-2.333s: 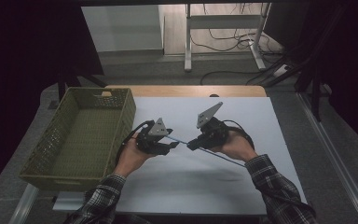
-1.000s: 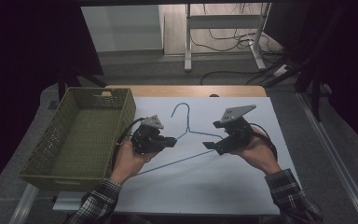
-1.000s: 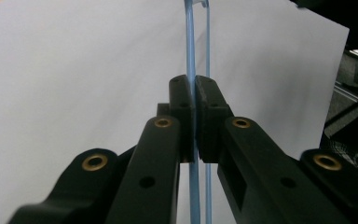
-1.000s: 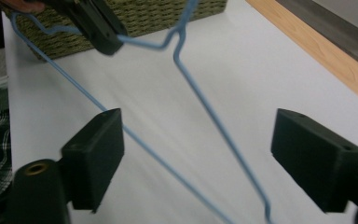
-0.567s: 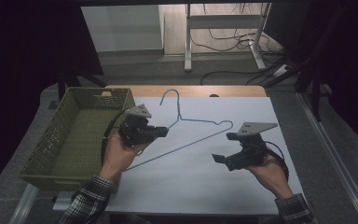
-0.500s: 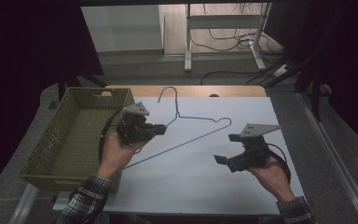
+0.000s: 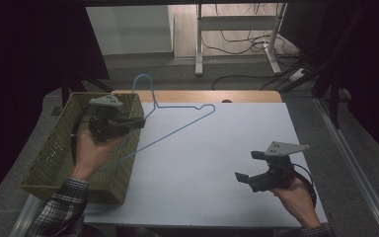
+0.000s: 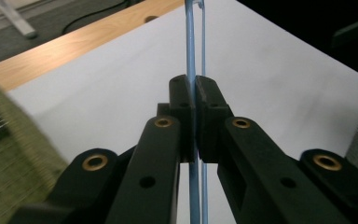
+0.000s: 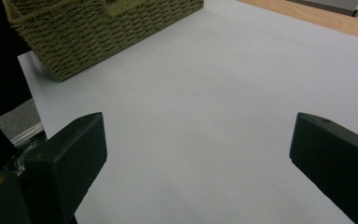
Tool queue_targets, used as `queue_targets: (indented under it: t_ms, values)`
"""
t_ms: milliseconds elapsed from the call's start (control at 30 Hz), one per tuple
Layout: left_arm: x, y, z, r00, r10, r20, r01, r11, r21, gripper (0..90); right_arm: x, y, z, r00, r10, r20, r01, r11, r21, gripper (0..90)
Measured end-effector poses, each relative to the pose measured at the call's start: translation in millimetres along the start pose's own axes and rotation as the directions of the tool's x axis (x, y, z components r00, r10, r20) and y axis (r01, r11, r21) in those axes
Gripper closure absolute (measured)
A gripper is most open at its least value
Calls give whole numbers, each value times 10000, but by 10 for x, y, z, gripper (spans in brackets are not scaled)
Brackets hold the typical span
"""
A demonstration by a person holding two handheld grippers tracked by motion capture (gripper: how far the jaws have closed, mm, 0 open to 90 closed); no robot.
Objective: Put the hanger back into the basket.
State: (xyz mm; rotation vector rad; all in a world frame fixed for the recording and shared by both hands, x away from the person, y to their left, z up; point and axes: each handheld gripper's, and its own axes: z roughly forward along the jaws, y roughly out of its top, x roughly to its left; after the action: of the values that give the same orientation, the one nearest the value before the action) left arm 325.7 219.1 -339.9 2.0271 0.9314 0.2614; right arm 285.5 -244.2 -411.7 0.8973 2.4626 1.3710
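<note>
Item in transit: we carry the blue wire hanger (image 7: 177, 121), pinched in our left gripper (image 7: 140, 123), toward the woven basket (image 7: 54, 158) at nine o'clock; right gripper (image 7: 246, 165) spread, idle; lowering inside comes next.

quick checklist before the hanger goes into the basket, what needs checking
1. Left claw shut on the blue hanger: ok, the wire is pinched between its pads.
2. Hanger lifted off the white table: ok, it hangs tilted from the claw.
3. Right claw clear of the hanger: ok, it is open with nothing between its pads, low over the table near the front right.
4. Basket open on top: ok.
5. Basket inside free of other things: cannot tell, the hand hides part of it.
6. Hook clear of the basket rim: ok, it rises above the far corner.
</note>
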Motion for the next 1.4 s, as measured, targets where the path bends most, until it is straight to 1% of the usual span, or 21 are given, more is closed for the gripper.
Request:
queue_targets:
  t_ms: [133,167,200,267,300,333,500,533,567,600,633,767,800,833,967,1067,1133,1233,1300,1367,1400]
  values:
    - [135,-111,-167,9988,-173,-454,171,9998,-47,876,7,-40,-17,10000,-4,48,4,10000,-32,34]
    - [198,-171,-245,9975,-306,-640,298,9995,-121,877,10,-68,-29,9999,6,105,-6,10000,-33,34]
    - [198,-171,-245,9975,-306,-640,298,9995,-121,877,10,-68,-29,9999,6,105,-6,10000,-33,34]
    - [280,-250,-348,9949,-446,-909,431,9989,-190,876,7,-98,-40,9999,29,99,-28,10000,-58,34]
    - [346,-311,-433,9924,-573,-1090,545,9981,-279,876,3,-125,-52,9999,40,106,-40,10000,-67,34]
    - [346,-311,-433,9924,-573,-1090,545,9981,-279,877,3,-125,-52,9999,40,106,-40,10000,-67,34]
    - [532,-477,-679,9840,-876,-1549,790,9950,-608,877,-12,-198,-80,9997,152,202,-151,9999,-41,32]
    - [601,-541,-772,9796,-951,-1769,839,9940,-696,877,-17,-224,-93,9995,203,232,-202,9998,-35,31]
    - [601,-541,-772,9796,-951,-1769,839,9940,-696,877,-17,-224,-93,9995,203,232,-202,9998,-35,31]
    - [670,-608,-860,9751,-1073,-1942,933,9924,-801,877,-24,-248,-110,9993,225,302,-224,9997,-30,30]
    - [670,-608,-860,9751,-1073,-1942,933,9924,-801,877,-24,-248,-110,9993,225,302,-224,9997,-30,30]
    - [823,-753,-1015,9652,-1179,-2333,990,9909,-913,877,-34,-300,-153,9987,290,417,-289,9996,-25,28]
    - [855,-786,-1041,9617,-1232,-2448,1025,9901,-957,877,-37,-311,-159,9986,304,438,-303,9995,-34,28]
    - [892,-822,-1066,9607,-1253,-2479,1034,9896,-997,877,-40,-325,-169,9983,344,473,-343,9994,-25,27]
    - [1025,-966,-1115,9527,-1377,-2711,1104,9874,-1134,877,-53,-378,-208,9972,409,625,-408,9992,-29,26]
    - [1118,-1083,-1098,9460,-1432,-2909,1149,9870,-1124,877,-62,-416,-237,9964,468,700,-467,9989,-32,26]
    - [1184,-1160,-1074,9414,-1588,-2976,1289,9847,-1175,877,-71,-449,-256,9958,523,746,-522,9986,-34,26]
    - [1269,-1258,-1020,9360,-1791,-3032,1484,9814,-1215,877,-75,-463,-261,9952,565,800,-565,9984,-14,25]
    - [1310,-1304,-961,9332,-1850,-3080,1566,9810,-1147,876,-79,-475,-255,9954,556,776,-559,9984,22,25]
    - [1348,-1338,-887,9310,-1916,-3107,1685,9806,-997,877,-77,-482,-241,9956,548,765,-557,9984,90,26]
    - [1367,-1354,-837,9285,-1924,-3176,1738,9810,-863,876,-76,-484,-234,9956,533,773,-543,9985,111,25]
